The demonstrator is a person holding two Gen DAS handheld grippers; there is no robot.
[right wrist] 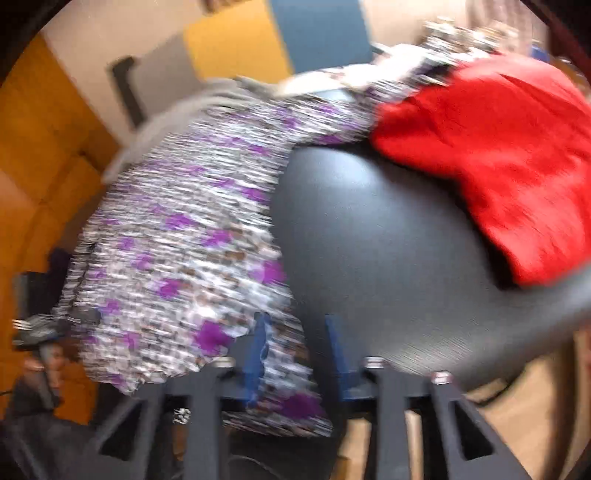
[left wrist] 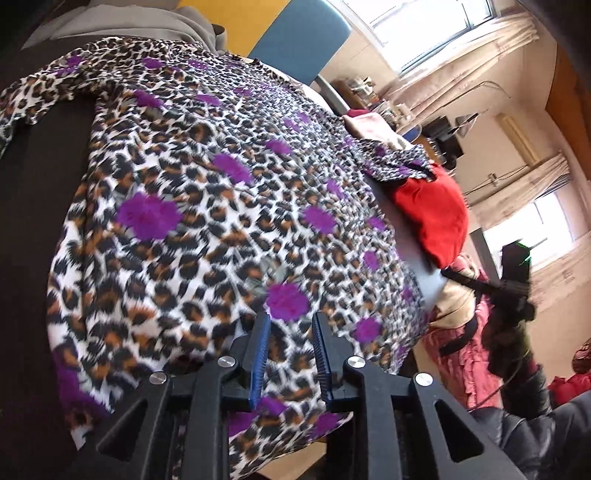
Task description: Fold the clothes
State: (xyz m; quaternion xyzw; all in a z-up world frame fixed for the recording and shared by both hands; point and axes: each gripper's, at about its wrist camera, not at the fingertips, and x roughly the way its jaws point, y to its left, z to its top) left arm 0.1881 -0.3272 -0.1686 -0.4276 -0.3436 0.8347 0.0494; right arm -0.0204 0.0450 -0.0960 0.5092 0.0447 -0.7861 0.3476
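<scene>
A leopard-print garment with purple blotches (left wrist: 207, 192) lies spread flat over the dark table (left wrist: 37, 221). My left gripper (left wrist: 291, 321) hovers over its near hem. Its blue pads stand apart, with cloth showing under the gap and nothing pinched, so it is open. The right wrist view is badly blurred. There the same garment (right wrist: 177, 236) covers the table's left part, and its near corner runs under and between my right gripper's fingers (right wrist: 295, 321). These fingers are spread and not pressing on the cloth. One sleeve reaches out towards a red garment (right wrist: 498, 147).
The red garment (left wrist: 432, 214) sits bunched at the table's far right. A grey garment (left wrist: 129, 22) lies beyond the leopard one. A blue chair back (left wrist: 295, 33) stands behind the table. Pink clothing (left wrist: 465, 354) hangs off to the right. Bare tabletop (right wrist: 369, 258) shows between the two garments.
</scene>
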